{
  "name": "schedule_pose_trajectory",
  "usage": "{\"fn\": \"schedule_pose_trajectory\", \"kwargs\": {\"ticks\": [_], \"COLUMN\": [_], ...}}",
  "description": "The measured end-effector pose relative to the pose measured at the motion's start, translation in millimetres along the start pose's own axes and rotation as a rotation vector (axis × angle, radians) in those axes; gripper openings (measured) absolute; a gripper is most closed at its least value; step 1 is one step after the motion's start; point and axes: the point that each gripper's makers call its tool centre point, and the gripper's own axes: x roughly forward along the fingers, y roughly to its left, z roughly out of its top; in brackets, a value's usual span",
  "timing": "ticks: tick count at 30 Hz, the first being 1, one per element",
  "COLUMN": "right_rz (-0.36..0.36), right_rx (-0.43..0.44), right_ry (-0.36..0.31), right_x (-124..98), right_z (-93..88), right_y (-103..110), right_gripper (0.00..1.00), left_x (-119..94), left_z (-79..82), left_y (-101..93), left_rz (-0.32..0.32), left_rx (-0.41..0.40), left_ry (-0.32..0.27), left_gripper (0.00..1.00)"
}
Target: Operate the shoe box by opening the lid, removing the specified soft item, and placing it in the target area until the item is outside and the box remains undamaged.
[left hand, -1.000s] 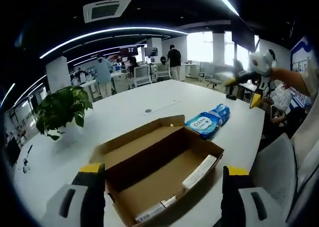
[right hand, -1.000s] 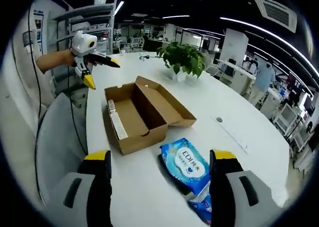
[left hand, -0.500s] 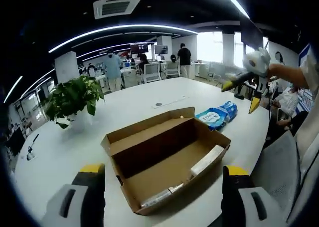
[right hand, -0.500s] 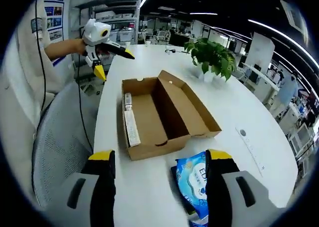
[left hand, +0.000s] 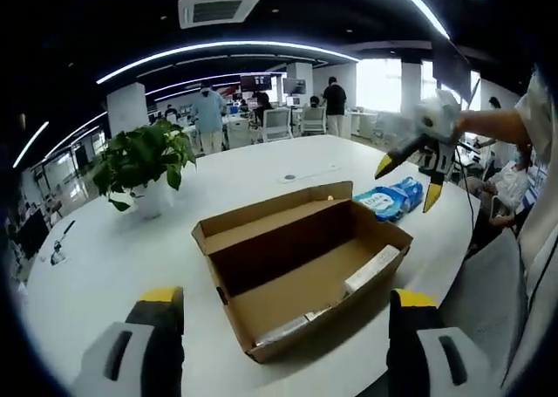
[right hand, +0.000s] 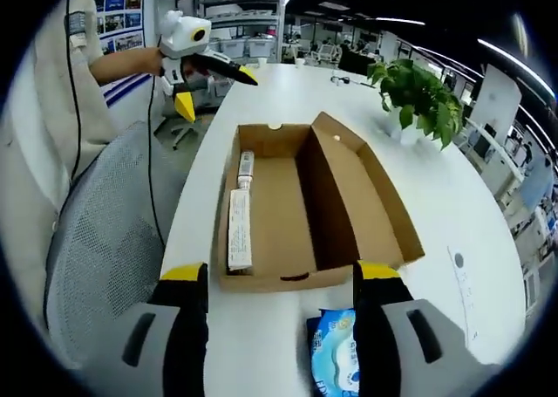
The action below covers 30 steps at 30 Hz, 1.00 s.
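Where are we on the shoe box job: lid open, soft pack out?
The shoe box lies open, lid folded back, with no visible damage. The blue soft pack lies on the white table beside the box, outside it, so removal looks done. Nothing is in hand: the left claw and right claw are open, empty. Flat packets remain inside. Left: confirming the pack's spot is the target area.

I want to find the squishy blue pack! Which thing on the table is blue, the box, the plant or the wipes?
The wipes pack is blue, lying on the white table beside the open brown shoe box; the plant is green.
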Motion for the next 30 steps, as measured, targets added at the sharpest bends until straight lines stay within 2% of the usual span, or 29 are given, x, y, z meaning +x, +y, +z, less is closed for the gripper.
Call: {"fn": "schedule_pose_trajectory", "kwargs": {"ticks": [16, 21, 30], "right_rz": [0.159, 0.222, 0.289], "right_rx": [-0.059, -0.072, -0.084], "right_ry": [0.068, 0.097, 0.132], "right_x": [57.8, 70.7, 89.7], "right_z": [-5.7, -9.2, -16.4], "right_y": [2.5, 9.1, 17.7], "right_gripper": [0.59, 0.59, 0.55], "left_x": [1.3, 4.2, 6.9], "left_z": [-5.4, -11.8, -19.0], "left_y": [7.4, 10.7, 13.8], "left_rz": [0.013, 0.013, 0.021], "left_rx": [-0.020, -0.023, -0.028], "left_ry": [-0.004, 0.013, 0.036], "left_gripper": [1.00, 1.00, 1.00]}}
